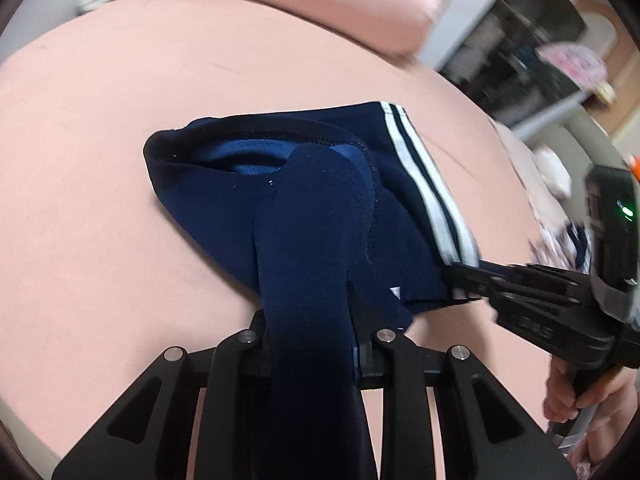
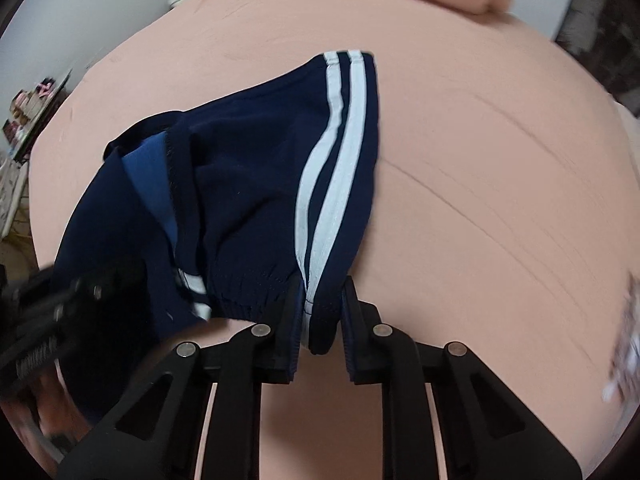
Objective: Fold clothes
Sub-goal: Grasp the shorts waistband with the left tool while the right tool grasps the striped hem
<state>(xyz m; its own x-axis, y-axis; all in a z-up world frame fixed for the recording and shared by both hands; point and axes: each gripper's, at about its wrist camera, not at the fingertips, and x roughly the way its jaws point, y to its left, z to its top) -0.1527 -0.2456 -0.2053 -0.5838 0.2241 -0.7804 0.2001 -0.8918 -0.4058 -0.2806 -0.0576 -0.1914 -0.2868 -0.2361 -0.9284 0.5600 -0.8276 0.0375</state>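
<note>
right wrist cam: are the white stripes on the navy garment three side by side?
No. The navy garment shows two white stripes running side by side down its edge toward the right gripper.

Pink bed [image 1: 120,160], dark shelves [image 1: 532,36] beyond

Navy shorts [image 2: 240,184] of soft matt knit cloth with smooth white stripes; bed sheet [image 2: 480,160], matt pink cloth, faintly creased; tongs [image 2: 320,340], matt black plastic with shiny metal rivets.
</note>
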